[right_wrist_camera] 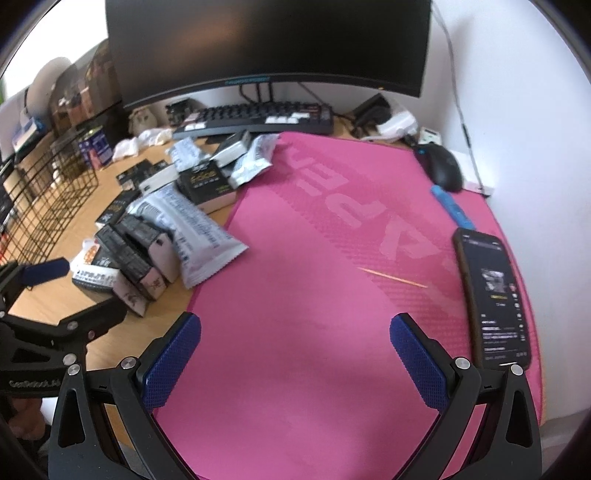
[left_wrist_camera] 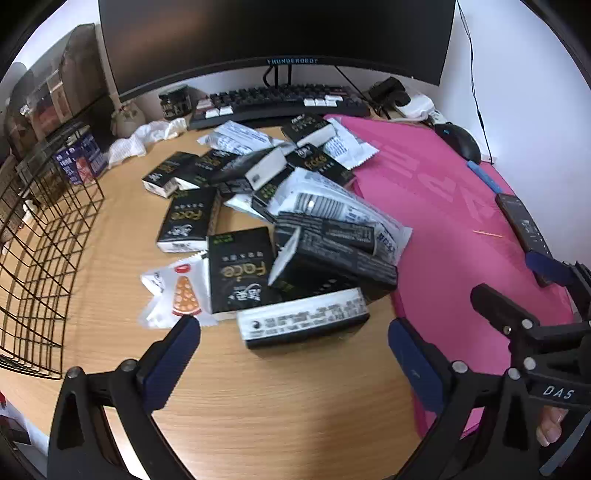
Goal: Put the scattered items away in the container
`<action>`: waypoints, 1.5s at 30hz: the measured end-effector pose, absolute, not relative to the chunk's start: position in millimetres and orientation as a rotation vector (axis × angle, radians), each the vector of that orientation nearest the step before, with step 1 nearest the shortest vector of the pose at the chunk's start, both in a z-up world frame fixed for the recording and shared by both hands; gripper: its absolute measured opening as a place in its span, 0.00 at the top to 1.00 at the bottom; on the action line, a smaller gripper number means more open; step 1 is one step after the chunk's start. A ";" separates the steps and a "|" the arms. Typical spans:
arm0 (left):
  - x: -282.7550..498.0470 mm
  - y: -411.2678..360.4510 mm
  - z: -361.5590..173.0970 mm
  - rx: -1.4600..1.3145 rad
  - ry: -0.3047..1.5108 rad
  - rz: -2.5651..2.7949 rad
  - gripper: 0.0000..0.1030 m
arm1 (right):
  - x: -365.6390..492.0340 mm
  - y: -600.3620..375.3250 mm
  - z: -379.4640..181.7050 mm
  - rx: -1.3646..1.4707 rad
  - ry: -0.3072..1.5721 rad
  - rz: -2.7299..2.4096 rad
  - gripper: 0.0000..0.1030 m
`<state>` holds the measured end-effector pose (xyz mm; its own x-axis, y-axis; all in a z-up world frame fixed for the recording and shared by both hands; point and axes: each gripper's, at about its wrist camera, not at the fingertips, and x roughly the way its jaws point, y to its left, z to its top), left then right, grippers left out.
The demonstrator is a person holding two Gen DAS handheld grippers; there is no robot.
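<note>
A heap of black tissue packs (left_wrist_camera: 240, 273) and white foil packets (left_wrist_camera: 332, 206) lies on the wooden desk (left_wrist_camera: 258, 398). A black wire basket (left_wrist_camera: 40, 258) stands at the left; it also shows in the right wrist view (right_wrist_camera: 48, 199). My left gripper (left_wrist_camera: 293, 339) is open and empty, just in front of the nearest black-and-white pack (left_wrist_camera: 303, 325). My right gripper (right_wrist_camera: 295, 339) is open and empty above the pink mat (right_wrist_camera: 314, 295), to the right of the heap (right_wrist_camera: 147, 243).
A monitor (left_wrist_camera: 273, 33) and keyboard (left_wrist_camera: 280, 103) stand at the back. On the pink mat lie a phone (right_wrist_camera: 495, 295), a blue pen (right_wrist_camera: 452, 206), a toothpick (right_wrist_camera: 391, 277) and a black mouse (right_wrist_camera: 443, 166). Boxes (left_wrist_camera: 77, 158) stand behind the basket.
</note>
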<state>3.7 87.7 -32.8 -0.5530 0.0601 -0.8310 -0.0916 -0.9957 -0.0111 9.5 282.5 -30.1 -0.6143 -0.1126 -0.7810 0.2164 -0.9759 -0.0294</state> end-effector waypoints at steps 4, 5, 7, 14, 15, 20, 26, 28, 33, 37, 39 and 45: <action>-0.3 90.1 -39.3 -1.454 0.092 2.713 0.07 | 9.4 280.6 -31.3 1.279 0.188 -2.652 0.00; -1.2 90.2 -40.6 -1.464 0.105 2.708 0.13 | 9.2 279.1 -32.1 1.273 0.198 -2.651 0.00; -3.2 88.3 -43.3 -1.489 0.106 2.683 0.32 | 8.8 276.1 -34.9 1.263 0.217 -2.648 0.00; 2.3 62.4 -43.9 -1.533 0.085 2.688 0.32 | 6.6 255.7 -38.0 1.247 0.207 -2.600 0.00; 3.9 55.6 -43.8 -1.544 0.076 2.697 0.32 | 7.4 249.9 -37.3 1.237 0.208 -2.586 0.00; 9.9 26.2 -43.3 -1.583 0.043 2.741 0.32 | 9.5 213.0 -30.7 1.175 0.245 -2.522 0.00; 11.1 15.9 -43.3 -1.601 0.010 2.732 0.32 | 0.8 186.7 -29.0 1.159 0.260 -2.492 0.00; 11.0 16.0 -43.0 -1.607 0.015 2.733 0.32 | -2.9 183.1 -29.8 1.175 0.240 -2.463 0.12; 10.6 17.1 -43.7 -1.611 0.023 2.742 0.32 | -11.9 181.8 -41.1 1.259 0.213 -2.397 0.67; 9.2 19.9 -43.6 -1.613 0.029 2.747 0.32 | -9.7 183.0 -46.7 1.293 0.231 -2.378 0.95; 7.9 21.3 -43.8 -1.612 0.032 2.748 0.31 | -4.3 187.9 -47.1 1.298 0.219 -2.364 0.98; 5.0 22.1 -46.2 -1.622 0.037 2.746 0.31 | 4.5 205.4 -43.4 1.272 0.201 -2.408 0.92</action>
<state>5.0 22.1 -46.2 -0.4819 -0.0529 -0.8746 0.0292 -0.9986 0.0443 4.5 205.4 -43.4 -0.5005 -0.2865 -0.8169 0.4182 -0.9063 0.0617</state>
